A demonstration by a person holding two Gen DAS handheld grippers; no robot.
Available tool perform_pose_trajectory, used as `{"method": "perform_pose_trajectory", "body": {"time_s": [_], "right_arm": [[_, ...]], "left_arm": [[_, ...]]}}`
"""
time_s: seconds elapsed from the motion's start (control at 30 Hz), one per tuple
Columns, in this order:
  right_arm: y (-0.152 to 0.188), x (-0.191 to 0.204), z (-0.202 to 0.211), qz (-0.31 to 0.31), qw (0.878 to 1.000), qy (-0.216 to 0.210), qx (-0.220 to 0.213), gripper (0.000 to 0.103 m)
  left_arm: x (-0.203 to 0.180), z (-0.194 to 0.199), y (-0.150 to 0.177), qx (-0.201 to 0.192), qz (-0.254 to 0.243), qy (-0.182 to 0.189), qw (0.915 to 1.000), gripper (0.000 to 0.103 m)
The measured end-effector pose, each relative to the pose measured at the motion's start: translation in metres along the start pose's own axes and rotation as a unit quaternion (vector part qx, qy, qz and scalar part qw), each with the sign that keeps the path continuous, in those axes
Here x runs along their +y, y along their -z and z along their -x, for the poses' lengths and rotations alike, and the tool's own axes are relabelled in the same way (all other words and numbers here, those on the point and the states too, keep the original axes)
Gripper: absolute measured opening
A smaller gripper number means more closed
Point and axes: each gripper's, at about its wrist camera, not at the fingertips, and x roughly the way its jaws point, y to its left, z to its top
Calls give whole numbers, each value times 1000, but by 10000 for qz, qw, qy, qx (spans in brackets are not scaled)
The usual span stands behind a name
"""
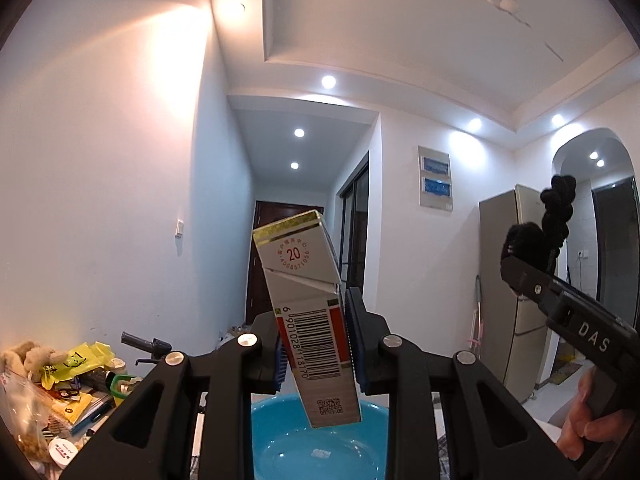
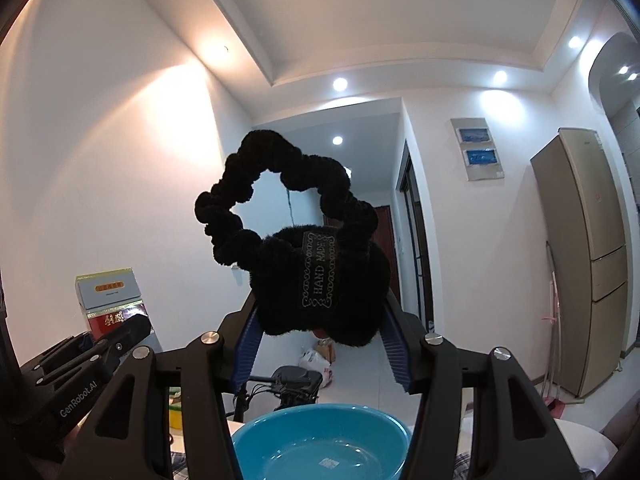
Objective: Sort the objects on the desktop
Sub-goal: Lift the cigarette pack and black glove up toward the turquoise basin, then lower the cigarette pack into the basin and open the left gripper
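My left gripper (image 1: 316,320) is shut on a white and red cigarette box (image 1: 300,268) with a barcode. The box stands tilted between the blue pads, its lower end hanging over a blue basin (image 1: 276,444). In the right wrist view the same box (image 2: 108,296) and left gripper (image 2: 100,352) show at the left. My right gripper (image 2: 320,308) is shut on a fluffy black hair tie (image 2: 316,272) with a "HAND MADE" label, its loop sticking up. The blue basin (image 2: 276,420) lies just below it. The right gripper (image 1: 560,300) and hair tie (image 1: 556,208) also appear at the right of the left wrist view.
A heap of clutter (image 1: 60,380) with yellow bags, a plush toy and small jars fills the table's left side. A handlebar (image 2: 288,384) stands behind the basin. A tall fridge (image 2: 580,260) is at the right wall. A person's hand (image 1: 580,420) grips the right tool.
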Motion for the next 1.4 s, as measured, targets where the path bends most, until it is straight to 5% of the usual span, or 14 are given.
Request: {"method": "perform_pose_trajectory", "body": {"time_s": [0.73, 1.1, 1.4], "right_arm": [[7, -5, -21, 99, 9998, 56, 179, 53], [38, -19, -73, 77, 9952, 244, 943, 53], [77, -31, -113, 115, 9853, 305, 1675, 53]], "left_arm": [[12, -25, 8, 97, 3, -83, 9999, 27], [29, -94, 49, 1074, 108, -140, 9941, 27], [26, -148, 105, 1975, 20, 25, 9803, 27]]}}
